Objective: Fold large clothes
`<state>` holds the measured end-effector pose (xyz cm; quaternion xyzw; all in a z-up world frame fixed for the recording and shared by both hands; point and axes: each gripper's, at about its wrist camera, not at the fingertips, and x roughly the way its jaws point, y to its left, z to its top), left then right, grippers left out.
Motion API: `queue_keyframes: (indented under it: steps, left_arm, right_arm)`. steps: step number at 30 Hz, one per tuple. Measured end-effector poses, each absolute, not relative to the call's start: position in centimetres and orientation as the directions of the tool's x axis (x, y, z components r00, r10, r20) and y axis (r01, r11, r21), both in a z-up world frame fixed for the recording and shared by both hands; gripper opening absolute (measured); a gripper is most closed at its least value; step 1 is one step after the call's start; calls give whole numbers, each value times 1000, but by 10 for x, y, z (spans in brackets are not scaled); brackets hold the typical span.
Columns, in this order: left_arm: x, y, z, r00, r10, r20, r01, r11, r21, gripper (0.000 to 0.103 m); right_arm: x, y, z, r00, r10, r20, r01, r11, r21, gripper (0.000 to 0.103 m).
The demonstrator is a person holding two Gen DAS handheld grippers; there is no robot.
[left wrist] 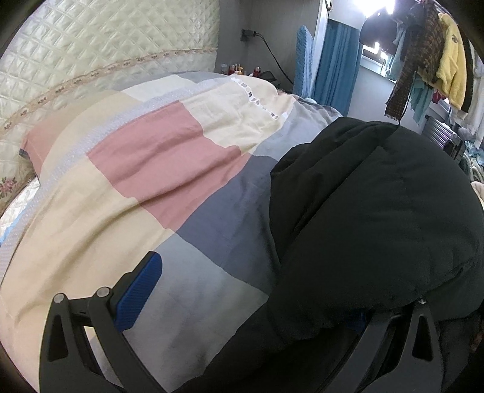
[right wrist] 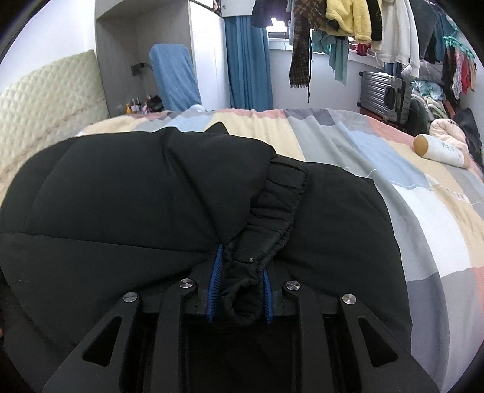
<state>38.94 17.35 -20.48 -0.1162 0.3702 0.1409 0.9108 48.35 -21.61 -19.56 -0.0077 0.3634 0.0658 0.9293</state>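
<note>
A big black padded jacket (right wrist: 127, 196) lies in a mound on the patchwork bed cover (right wrist: 378, 169); it also fills the right half of the left wrist view (left wrist: 378, 217). My right gripper (right wrist: 239, 284) is shut on the jacket's gathered elastic cuff (right wrist: 272, 217), the fabric bunched between its blue pads. My left gripper (left wrist: 242, 299) is wide open at the jacket's left edge. Its left finger (left wrist: 139, 290) is over bare bed cover (left wrist: 106, 211). Its right finger is buried under black fabric, only a blue sliver (left wrist: 358, 322) showing.
A quilted cream headboard (left wrist: 90, 45) stands behind the bed. A cream bottle with a brown cap (right wrist: 438, 149) lies on the bed's right side. Clothes hang on a rail (right wrist: 348, 21) by the window, above a grey suitcase (right wrist: 384, 93). A cluttered nightstand (right wrist: 139, 105) stands beside the headboard.
</note>
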Motion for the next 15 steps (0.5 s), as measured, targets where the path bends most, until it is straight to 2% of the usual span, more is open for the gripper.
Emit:
queue_keyframes:
  steps: [5,10,12,15]
  left_arm:
    - [383,174,-197,679,150,-719,-339,932,-125,102]
    - [357,169,-176,696,118,-708,-311,938,-150,102]
    - [341,165,-161,708,88,-700,-287,943,-171,102]
    - [315,158,-131,752,70,-656,-247,952,-181,102]
  right_arm:
    - [473,-227,-183,710,151,-688,-101,988,113,24]
    - [443,-231,-158,703,161,-692,-100,987,129,37]
    - [426,-230,-144,706,173,-686,-109,985,137,52]
    - [399,-223,-119,728,187,-660,-143,982,121,54]
